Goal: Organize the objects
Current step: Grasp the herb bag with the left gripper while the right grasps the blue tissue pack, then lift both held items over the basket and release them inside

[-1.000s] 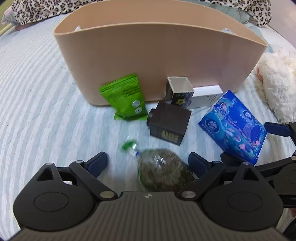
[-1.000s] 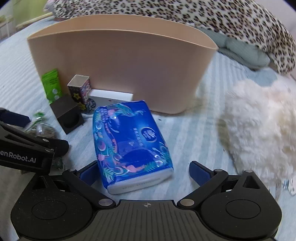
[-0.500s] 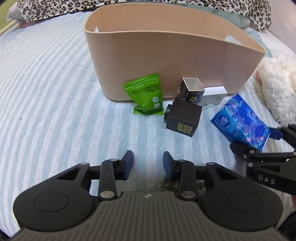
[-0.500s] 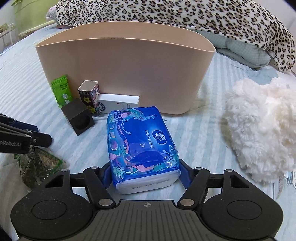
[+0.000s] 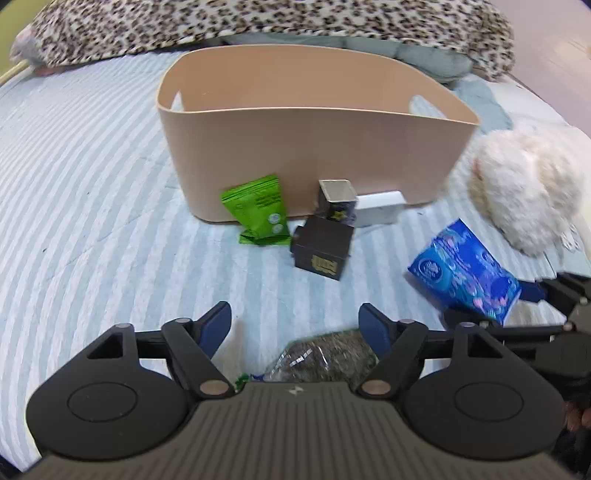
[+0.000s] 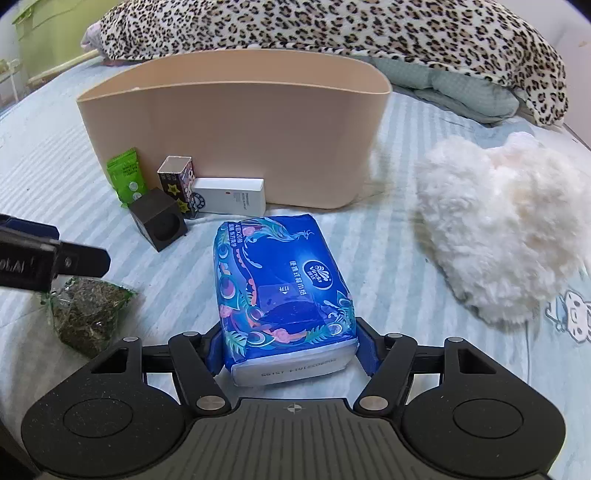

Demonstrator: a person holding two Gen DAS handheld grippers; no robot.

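Observation:
My right gripper (image 6: 290,341) is shut on a blue tissue pack (image 6: 282,291), lifted off the bed; the pack also shows in the left wrist view (image 5: 465,273). My left gripper (image 5: 295,323) is open, with a clear bag of dried herbs (image 5: 325,356) low between its fingers; the bag lies on the bed in the right wrist view (image 6: 88,314). A beige bin (image 5: 314,147) stands behind. In front of it are a green snack packet (image 5: 260,210), a dark cube box (image 5: 323,247), a star-print box (image 5: 338,201) and a white box (image 5: 380,208).
A white fluffy toy (image 6: 498,229) lies to the right of the bin. A leopard-print blanket (image 6: 332,26) and a grey-green pillow (image 6: 461,88) lie behind the bin. The bed has a striped light-blue sheet (image 5: 92,221).
My right gripper closed on the tissue pack and lifted it. My left gripper narrowed over the herb bag, then opened wide again. Both cameras rose and pulled back from the bin.

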